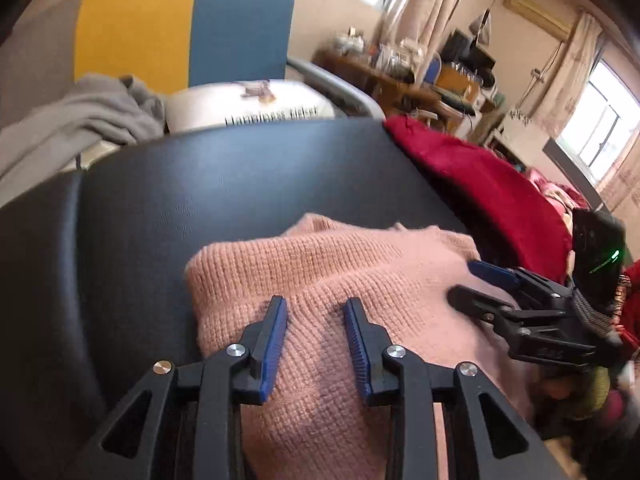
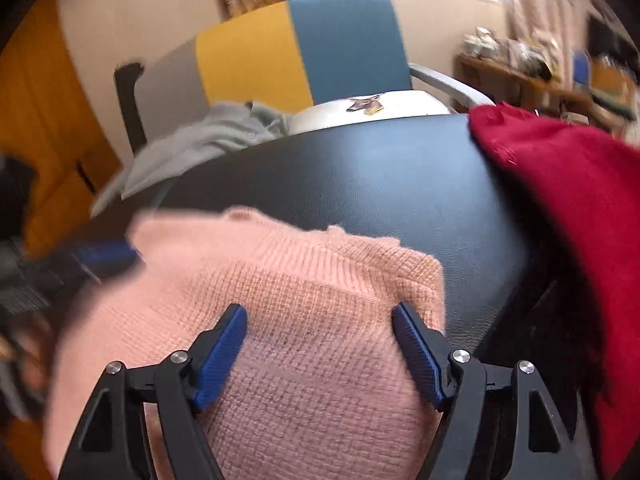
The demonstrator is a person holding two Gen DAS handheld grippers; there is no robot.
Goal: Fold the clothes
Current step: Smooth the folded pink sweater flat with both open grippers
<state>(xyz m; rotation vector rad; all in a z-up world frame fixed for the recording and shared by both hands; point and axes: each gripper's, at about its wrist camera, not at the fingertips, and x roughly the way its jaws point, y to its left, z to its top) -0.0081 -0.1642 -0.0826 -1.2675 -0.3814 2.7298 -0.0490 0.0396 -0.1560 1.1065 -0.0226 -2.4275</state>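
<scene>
A pink knit sweater (image 1: 340,272) (image 2: 304,292) lies folded in a thick bundle on a black padded surface (image 1: 240,184) (image 2: 380,184). My left gripper (image 1: 316,304) hangs over the sweater's left part, its blue pads apart, with knit under them but nothing pinched. My right gripper (image 2: 320,312) stands wide open above the sweater's right end, pads clear of the fabric. The left wrist view shows the right gripper (image 1: 464,280) from the side over the sweater's right edge. In the right wrist view, the left gripper (image 2: 108,252) is a blur at the left edge.
A red garment (image 1: 480,184) (image 2: 568,200) is heaped on the right side of the black surface. A grey garment (image 1: 80,116) (image 2: 208,136) and a white printed item (image 1: 256,108) lie behind it. A yellow-and-blue chair back (image 1: 184,28) stands beyond.
</scene>
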